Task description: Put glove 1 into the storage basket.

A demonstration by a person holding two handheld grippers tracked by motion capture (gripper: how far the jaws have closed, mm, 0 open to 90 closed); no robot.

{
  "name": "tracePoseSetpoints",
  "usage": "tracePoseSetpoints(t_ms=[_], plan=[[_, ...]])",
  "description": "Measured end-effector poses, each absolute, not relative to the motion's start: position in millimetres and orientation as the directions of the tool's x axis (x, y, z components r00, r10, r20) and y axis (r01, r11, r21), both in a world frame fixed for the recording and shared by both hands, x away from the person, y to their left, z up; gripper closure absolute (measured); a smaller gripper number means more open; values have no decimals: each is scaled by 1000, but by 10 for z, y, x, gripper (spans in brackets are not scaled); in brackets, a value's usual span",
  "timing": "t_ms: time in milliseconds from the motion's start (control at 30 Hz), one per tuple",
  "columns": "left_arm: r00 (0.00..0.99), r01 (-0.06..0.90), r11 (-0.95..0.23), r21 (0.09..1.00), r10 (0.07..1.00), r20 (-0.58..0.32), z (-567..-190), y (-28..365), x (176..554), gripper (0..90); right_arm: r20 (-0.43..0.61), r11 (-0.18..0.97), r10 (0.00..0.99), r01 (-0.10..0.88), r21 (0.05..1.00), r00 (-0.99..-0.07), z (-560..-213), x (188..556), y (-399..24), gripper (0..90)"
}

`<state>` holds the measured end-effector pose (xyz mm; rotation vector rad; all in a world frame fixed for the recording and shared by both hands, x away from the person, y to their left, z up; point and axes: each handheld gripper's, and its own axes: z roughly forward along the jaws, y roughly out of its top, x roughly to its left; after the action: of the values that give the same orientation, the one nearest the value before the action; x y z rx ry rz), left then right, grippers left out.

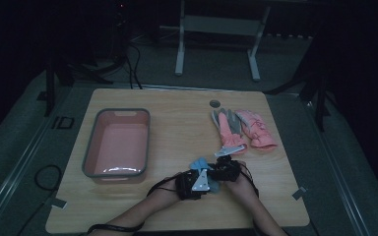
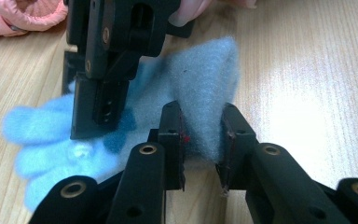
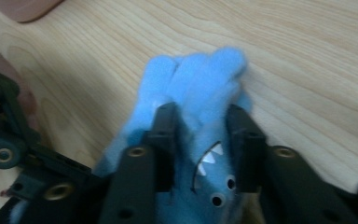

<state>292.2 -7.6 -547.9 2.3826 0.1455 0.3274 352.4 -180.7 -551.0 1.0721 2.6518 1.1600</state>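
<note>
The fleece glove [image 3: 193, 93] was light blue, patterned with white teeth and dark dots. Beyond it on the pale wood-grain desk [image 1: 177, 132] lay pink-and-grey gloves [image 1: 241, 129]; the basin [image 1: 117, 142] was pink, grey-rimmed.

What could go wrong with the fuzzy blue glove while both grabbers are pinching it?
The left gripper pinches only a fold of the blue glove, so the fleece might slip out. The right gripper squeezes the finger end; pulling apart could stretch it. The pink gloves lie close and could get bumped.
</note>
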Motion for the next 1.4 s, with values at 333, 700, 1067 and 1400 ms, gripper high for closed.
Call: tracePoseSetpoints(t_ms=[333, 700, 1067, 1400], plan=[[969, 66, -720, 690, 211, 128, -5339, -1, 3010, 775, 266, 421, 640, 619, 663, -721, -5469, 3530, -1810, 789], [963, 43, -726, 687, 212, 164, -4985, 132, 3072, 776, 283, 373, 616, 589, 717, -735, -5127, 3596, -1743, 788], [954, 31, -740, 672, 222, 200, -4714, 238, 3172, 777, 297, 338, 603, 574, 746, -741, -4856, 3708, -1622, 792], [938, 28, -742, 670, 251, 240, -4495, 452, 3226, 777, 268, 346, 582, 532, 772, -768, -4603, 3815, -1388, 792]])
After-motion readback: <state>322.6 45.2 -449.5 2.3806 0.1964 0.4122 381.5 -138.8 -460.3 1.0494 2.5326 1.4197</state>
